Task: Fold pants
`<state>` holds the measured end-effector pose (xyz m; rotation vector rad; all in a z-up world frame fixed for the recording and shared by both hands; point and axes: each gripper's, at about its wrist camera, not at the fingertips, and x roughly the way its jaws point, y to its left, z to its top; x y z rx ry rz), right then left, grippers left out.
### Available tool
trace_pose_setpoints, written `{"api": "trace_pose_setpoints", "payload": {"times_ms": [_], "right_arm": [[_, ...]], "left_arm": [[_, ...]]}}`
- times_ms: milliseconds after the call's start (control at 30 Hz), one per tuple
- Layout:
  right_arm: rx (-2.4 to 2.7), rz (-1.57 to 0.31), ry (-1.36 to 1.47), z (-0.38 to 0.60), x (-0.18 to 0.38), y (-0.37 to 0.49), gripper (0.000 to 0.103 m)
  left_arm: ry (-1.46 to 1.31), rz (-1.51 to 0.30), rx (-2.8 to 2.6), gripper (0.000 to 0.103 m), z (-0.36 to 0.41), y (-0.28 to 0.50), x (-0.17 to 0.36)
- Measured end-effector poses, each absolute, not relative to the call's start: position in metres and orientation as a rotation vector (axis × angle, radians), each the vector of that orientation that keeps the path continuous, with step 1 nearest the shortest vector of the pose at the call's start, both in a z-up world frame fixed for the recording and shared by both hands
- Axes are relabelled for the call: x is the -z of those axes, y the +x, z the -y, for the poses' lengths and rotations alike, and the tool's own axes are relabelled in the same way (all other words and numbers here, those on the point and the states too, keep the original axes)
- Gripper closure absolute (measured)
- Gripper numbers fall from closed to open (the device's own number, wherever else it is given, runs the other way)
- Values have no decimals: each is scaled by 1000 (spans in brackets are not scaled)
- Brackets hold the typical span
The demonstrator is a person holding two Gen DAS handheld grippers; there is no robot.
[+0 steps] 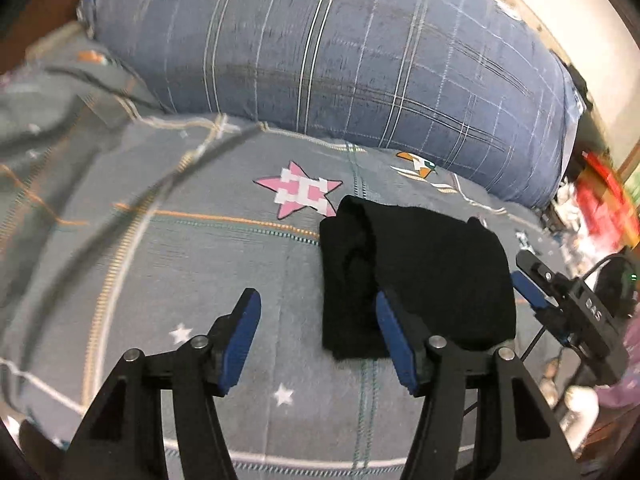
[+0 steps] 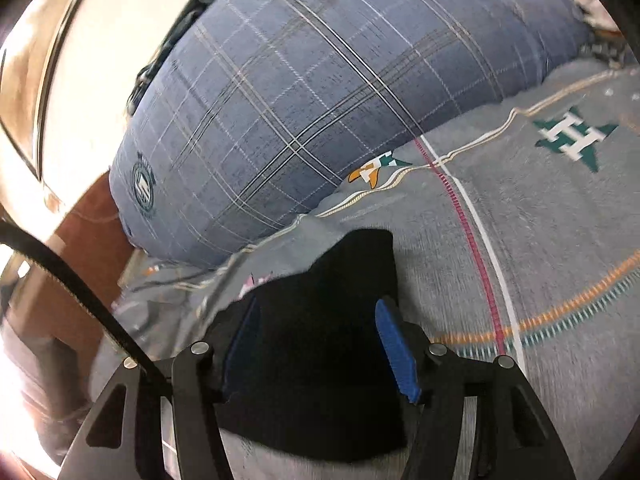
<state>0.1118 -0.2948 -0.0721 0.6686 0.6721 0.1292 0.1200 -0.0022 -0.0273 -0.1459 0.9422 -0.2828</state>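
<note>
Both claws gape empty: my left claw (image 1: 318, 336) beside the folded pants (image 1: 416, 276), right claw (image 2: 318, 344) over them, so folding looks finished on the bed (image 1: 200, 260)

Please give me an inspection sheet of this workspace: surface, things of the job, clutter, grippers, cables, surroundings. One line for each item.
Surface: grey patterned bedsheet with stars and stripes, wrinkled toward the left.
Job's things: black pants, folded into a compact bundle, lying flat on the sheet.
Clutter: blurred red and white items beyond the bed edge; not identifiable.
Grippers: left gripper jaws open, holding nothing, beside the pants; right gripper jaws open over the pants, contact unclear.
Cables: thin dark cable near the right gripper; a black strap in the right wrist view.
Surroundings: large blue plaid pillow behind the pants; pale wall.
</note>
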Motion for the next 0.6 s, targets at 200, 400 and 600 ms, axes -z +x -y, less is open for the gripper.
{"api": "trace_pose_setpoints", "payload": {"times_ms": [200,400,600], "right_arm": [[-46,-664,535,265,74,44,36],[81,-695,422,255,85,15,36],[137,-678,346,250,87,11,36]], "left_arm": [[-46,-829,242,32,11,75,8],[23,-793,254,29,19,38,3],[70,-792,241,29,24,22,0]]}}
